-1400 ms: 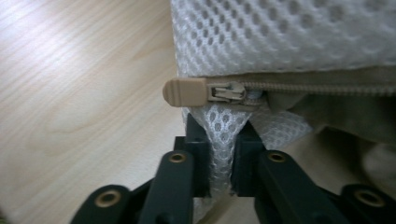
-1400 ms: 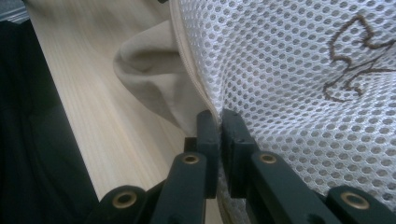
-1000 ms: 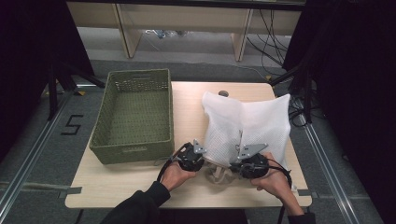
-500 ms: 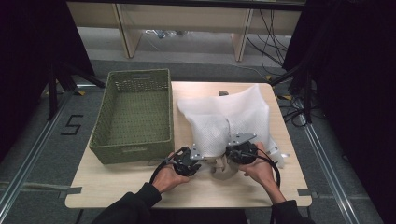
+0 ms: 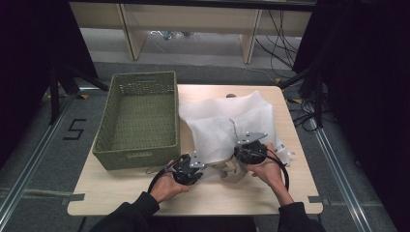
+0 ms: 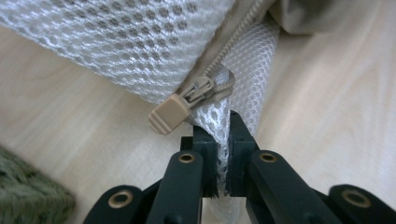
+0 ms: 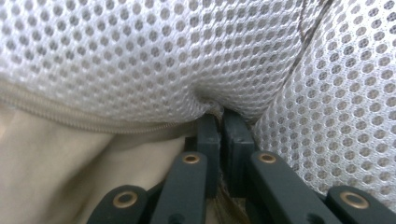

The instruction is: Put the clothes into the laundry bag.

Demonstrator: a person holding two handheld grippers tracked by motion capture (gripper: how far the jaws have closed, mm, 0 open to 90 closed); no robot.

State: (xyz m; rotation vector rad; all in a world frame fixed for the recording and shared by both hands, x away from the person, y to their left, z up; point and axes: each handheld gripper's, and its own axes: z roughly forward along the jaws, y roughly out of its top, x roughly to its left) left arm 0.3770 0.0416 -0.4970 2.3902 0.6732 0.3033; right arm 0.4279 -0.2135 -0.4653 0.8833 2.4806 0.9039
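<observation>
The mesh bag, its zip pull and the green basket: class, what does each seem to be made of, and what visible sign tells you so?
Mesh bag: white synthetic net fabric, probably polyester; even honeycomb holes, soft folds.
Zip pull: beige ribbed tab, likely moulded plastic or rubber, matte; the slider behind it looks painted metal.
Green basket: woven strands, olive, matte; paper cord or plastic wicker, hard to tell.

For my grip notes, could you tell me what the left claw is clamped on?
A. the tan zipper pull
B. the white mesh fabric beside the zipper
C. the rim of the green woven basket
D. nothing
B: in the left gripper view the left claw pinches a fold of the white mesh laundry bag, just below the free tan zipper pull.
</observation>
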